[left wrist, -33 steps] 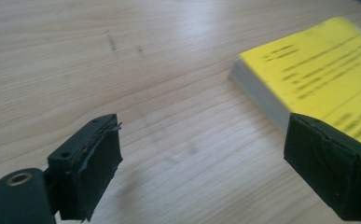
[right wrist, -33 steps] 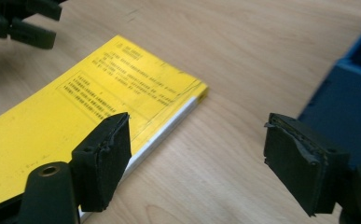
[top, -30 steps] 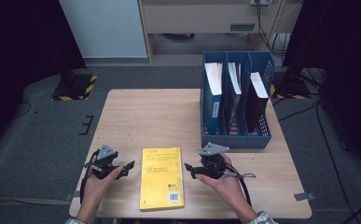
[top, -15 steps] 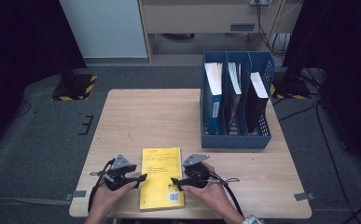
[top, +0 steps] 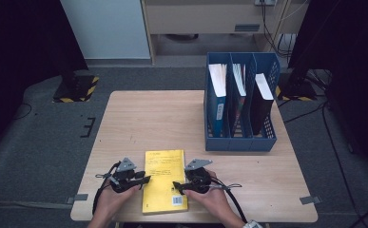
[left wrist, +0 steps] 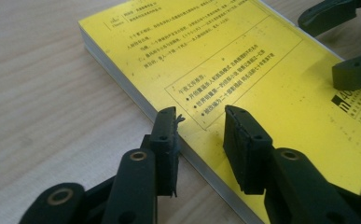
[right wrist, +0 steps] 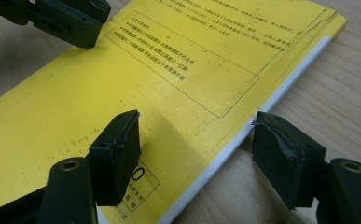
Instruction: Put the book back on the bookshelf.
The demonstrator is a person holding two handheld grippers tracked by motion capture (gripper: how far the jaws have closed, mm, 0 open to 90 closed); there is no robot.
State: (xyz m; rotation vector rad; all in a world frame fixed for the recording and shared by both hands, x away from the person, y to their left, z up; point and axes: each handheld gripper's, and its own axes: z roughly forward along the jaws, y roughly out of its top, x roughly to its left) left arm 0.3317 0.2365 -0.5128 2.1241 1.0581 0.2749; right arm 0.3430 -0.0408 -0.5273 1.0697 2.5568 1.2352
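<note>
A yellow book (top: 164, 180) lies flat on the desk (top: 172, 118), close to my side of it. I hold one gripper in each hand.

My left gripper (left wrist: 200, 122) is at the book's left edge. Its jaws have just been closing, with the edge of the book between them: one jaw is beside the pages and the other is over the cover. I cannot tell if they press on the book.

My right gripper (right wrist: 196, 140) is at the book's right edge. Its jaws have been closing a little too, but they stand wide apart (one over the cover, one over the desk).

A blue rack (top: 241, 107) with books stands farther back.
</note>
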